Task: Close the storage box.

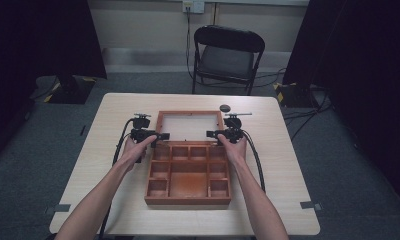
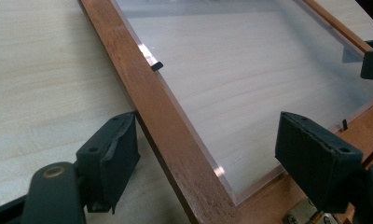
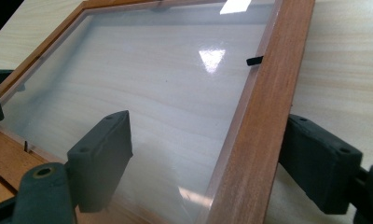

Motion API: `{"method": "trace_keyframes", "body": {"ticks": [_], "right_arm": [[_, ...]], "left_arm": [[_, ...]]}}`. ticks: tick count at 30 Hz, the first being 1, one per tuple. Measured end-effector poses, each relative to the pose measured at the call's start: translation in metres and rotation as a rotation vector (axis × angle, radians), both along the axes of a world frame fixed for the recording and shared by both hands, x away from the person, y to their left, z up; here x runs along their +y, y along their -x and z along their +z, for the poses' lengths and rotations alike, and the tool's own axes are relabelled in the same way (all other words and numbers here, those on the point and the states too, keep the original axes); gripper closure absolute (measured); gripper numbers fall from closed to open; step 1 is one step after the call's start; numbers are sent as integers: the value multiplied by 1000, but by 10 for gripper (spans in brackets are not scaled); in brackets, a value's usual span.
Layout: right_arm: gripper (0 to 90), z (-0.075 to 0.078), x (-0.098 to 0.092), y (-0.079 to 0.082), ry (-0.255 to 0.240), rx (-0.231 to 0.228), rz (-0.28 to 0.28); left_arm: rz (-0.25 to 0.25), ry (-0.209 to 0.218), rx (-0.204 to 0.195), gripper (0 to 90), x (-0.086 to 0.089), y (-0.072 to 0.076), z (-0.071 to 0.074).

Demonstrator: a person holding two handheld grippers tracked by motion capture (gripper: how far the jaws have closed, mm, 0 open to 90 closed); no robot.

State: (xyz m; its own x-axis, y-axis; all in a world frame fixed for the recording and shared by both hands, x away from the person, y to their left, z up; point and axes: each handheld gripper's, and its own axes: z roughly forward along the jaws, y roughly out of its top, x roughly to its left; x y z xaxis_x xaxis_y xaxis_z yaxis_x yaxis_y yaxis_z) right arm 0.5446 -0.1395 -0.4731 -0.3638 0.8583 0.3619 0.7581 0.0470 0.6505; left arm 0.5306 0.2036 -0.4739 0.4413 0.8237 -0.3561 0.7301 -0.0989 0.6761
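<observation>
Evidently the work in hand is w/ the hinged lid [image 1: 190, 125] of a wooden compartment box [image 1: 188, 176] on the counter [image 1: 283, 165]. In the high view the lid is seen thrown fully open, lying flat or nearly so on the far side of the box, its clear pane letting the counter's wood grain show through. The box tray sits nearer the person, compartments exposed and, as far as can be made out, empty.

The left tongs [image 1: 160, 136] are placed at the lid's left rail, the right tongs [image 1: 212, 133] at its right rail, both near the hinge end. In the left gripper view the wooden rail [image 2: 162, 122] is straddled by the parted jaws, one outside on the counter side, one over the pane [image 2: 250, 74]; no clamping is seen, a gap remaining on the pane side. In the right gripper view the right rail [image 3: 259, 116] is likewise bracketed by spread jaws, w/ the outer jaw close to the wood and the inner one clear of it. So both tongs are judged released, approx. ready to pinch.

Progress, as a judgement: positioning is done on both sides; gripping the rails, swinging the lid over the hinges and seating it on the tray are left, if closing is the aim.

A small dark round object [image 1: 225, 108] lies beyond the lid, untouched.
</observation>
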Motion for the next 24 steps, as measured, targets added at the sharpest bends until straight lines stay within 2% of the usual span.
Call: {"method": "trace_keyframes", "body": {"ticks": [2, 6, 9, 12, 18, 24], "right_arm": [[215, 1, 0, 1, 1, -15, -4], [250, 5, -1, 2, -5, -33, -14], [275, 6, -3, 3, -11, -41, -15], [309, 5, -7, 5, -35, -46, -25], [327, 5, -8, 6, -43, -63, -32], [352, 7, -9, 7, -43, -76, -36]], "left_arm": [[3, 5, -6, 287, 2, 1, 2], [11, -11, -35, 297, 1, 2, 4], [6, -2, -40, 309, 2, 2, 4], [1, 3, -31, 308, 3, 1, 3], [-9, 41, -16, 296, 3, -2, 1], [-19, 11, -20, 286, 0, -3, 6]]}}
